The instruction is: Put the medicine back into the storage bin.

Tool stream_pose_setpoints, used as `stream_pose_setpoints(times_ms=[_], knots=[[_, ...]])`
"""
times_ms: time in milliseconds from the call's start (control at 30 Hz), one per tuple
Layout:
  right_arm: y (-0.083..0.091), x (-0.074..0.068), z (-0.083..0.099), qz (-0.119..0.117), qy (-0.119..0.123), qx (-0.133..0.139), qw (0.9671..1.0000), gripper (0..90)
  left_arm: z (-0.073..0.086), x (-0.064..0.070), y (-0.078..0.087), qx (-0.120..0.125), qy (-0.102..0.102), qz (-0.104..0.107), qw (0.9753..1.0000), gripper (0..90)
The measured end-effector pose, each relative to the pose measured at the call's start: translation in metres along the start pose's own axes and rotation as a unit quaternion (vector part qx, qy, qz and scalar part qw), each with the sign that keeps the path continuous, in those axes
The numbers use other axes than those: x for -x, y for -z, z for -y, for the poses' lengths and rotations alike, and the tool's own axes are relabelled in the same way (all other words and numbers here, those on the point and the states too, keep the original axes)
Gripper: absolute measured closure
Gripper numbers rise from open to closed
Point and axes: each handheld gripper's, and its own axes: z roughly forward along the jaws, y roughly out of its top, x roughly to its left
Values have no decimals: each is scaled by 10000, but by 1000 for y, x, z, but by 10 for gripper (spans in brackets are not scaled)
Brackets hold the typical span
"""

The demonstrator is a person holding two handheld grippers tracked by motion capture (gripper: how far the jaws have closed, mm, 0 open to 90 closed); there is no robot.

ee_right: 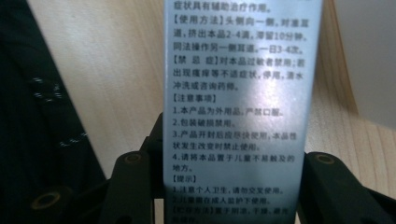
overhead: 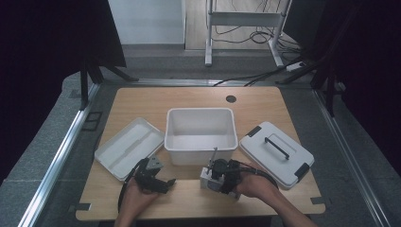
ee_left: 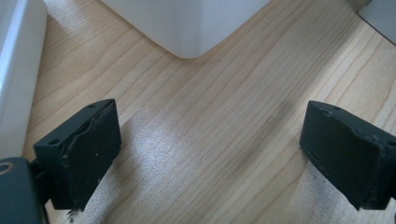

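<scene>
Right tool (overhead: 213, 176): shut on a small printed carton (ee_right: 240, 112), grey-white, one panel covered in lines of Chinese text; carton's top and bottom cut off in the right gripper view, overall shape not readable there, lower print blurred. In the high view, carton (overhead: 206, 178) partly masked by the tool body, seen as a pale box just in front of the bin's near wall, at about 6 o'clock from the bin. Dark band at 9 o'clock in the right gripper view too blurred to identify.

Left tool (ee_left: 210, 154): jaws spread wide, nothing between them but bare wood grain of the counter (ee_left: 205, 116); outer edges of both jaws cut off by the frame. In the high view, left tool (overhead: 158, 182) near the counter's front edge, at roughly 7 o'clock from the bin.

Right hand (overhead: 255, 185): wrapped around the tool from the 4 o'clock side, forearm entering from the lower edge. Left hand (overhead: 137, 195): cupped behind its tool, wrist cut off below.

White plastic bin (overhead: 201, 135): open, centre of counter. Tray insert (overhead: 128, 147): at 9 o'clock from the bin. Handled lid (overhead: 276, 152): at 3 o'clock.
</scene>
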Motion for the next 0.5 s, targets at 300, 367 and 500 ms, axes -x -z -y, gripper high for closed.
stream_pose_setpoints(times_ms=[300, 367, 500], knots=[[27, 3, -5, -131, 50, 105, 9998, 550, 0, 0, 0, 9, 4, 7, 10000, 56], [35, 4, -6, -125, 67, 138, 9998, 551, 0, 0, 0, 2, -5, 9, 10000, 56], [50, 6, -10, -140, 90, 173, 9997, 554, 0, 0, 0, 2, -7, 9, 10000, 56]])
